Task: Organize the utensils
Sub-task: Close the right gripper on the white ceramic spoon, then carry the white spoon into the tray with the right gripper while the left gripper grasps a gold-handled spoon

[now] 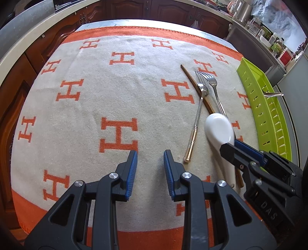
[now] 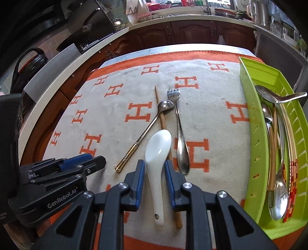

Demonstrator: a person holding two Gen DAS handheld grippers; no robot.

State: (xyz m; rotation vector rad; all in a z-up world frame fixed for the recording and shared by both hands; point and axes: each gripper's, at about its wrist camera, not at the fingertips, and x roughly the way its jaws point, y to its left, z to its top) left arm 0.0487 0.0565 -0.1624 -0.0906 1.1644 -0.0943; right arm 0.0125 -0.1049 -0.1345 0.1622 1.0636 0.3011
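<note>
A white ceramic spoon [image 2: 156, 153] lies between the fingers of my right gripper [image 2: 154, 173], which close on its handle; it also shows in the left wrist view [image 1: 219, 128]. A metal spoon with a gold handle [image 2: 142, 134], a wooden chopstick [image 2: 160, 113] and a steel fork [image 2: 180, 138] lie on the cloth beside it. The green tray [image 2: 256, 134] at the right holds several spoons and chopsticks [image 2: 279, 153]. My left gripper [image 1: 150, 165] is open and empty over the cloth, left of the utensils.
A beige cloth with orange H marks [image 1: 119, 132] covers the table. Wooden cabinets [image 2: 192, 34] and a cluttered counter [image 2: 173, 11] stand behind. The left gripper's body [image 2: 57, 178] sits at the lower left of the right wrist view.
</note>
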